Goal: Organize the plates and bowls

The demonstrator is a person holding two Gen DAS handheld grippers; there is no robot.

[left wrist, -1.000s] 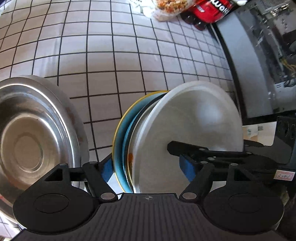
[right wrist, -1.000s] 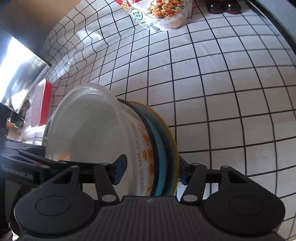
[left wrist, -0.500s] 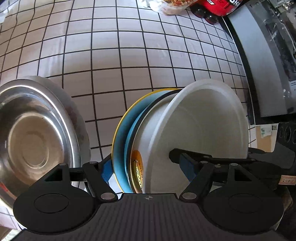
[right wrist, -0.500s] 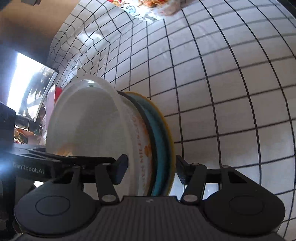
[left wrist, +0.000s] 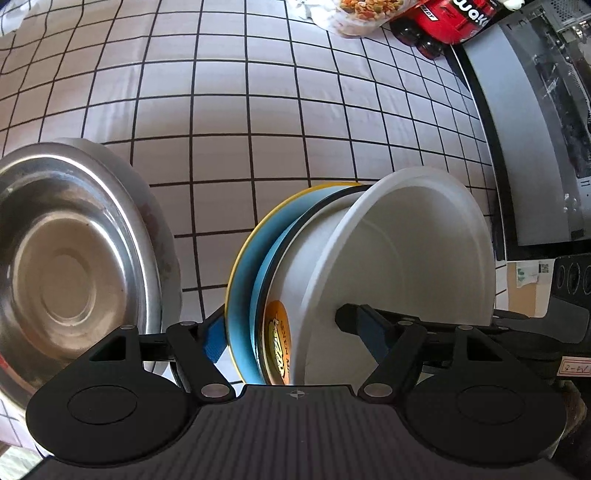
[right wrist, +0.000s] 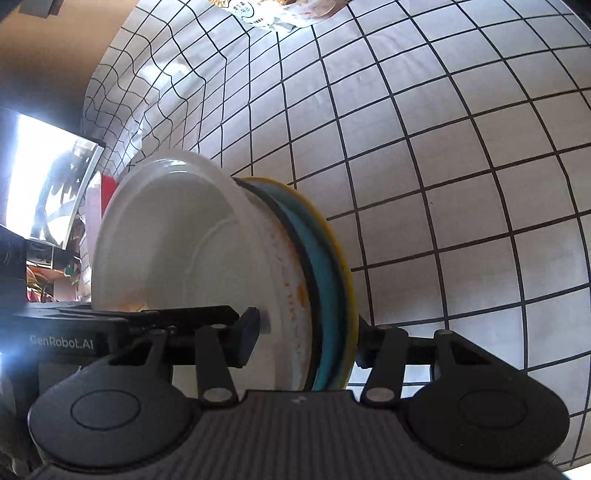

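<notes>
A: Two claws, one stack. Low in the centre of the left wrist view, the left claw (left wrist: 291, 336) straddles a white bowl (left wrist: 399, 258) nested on a blue plate with a yellow rim (left wrist: 243, 273), all tipped on edge above the checked tabletop (left wrist: 258, 122).

B: Is it pinching?

A: Its left blue pad sits against the plate's back and its right finger reaches inside the bowl, apparently pressing the stack between them. The right claw (right wrist: 310, 334), low in the centre of its own view, brackets the same stack from the other side, its jaws closing: one pad meets the bowl's inner wall, the other tucks behind the yellow rim.

B: How will that lot handle?

A: My guess is light and stiff, plastic or melamine, with glossy faces that can slip. Nested pieces may slide apart if tilted further, so the hold across bowl and plate together, near the lower edge, looks the sensible one.

B: And the steel one?

A: A steel bowl (left wrist: 70, 258) sits at the left of the left wrist view, just beside that claw and ungripped. Snack packets (left wrist: 354, 11) lie at the top.
</notes>
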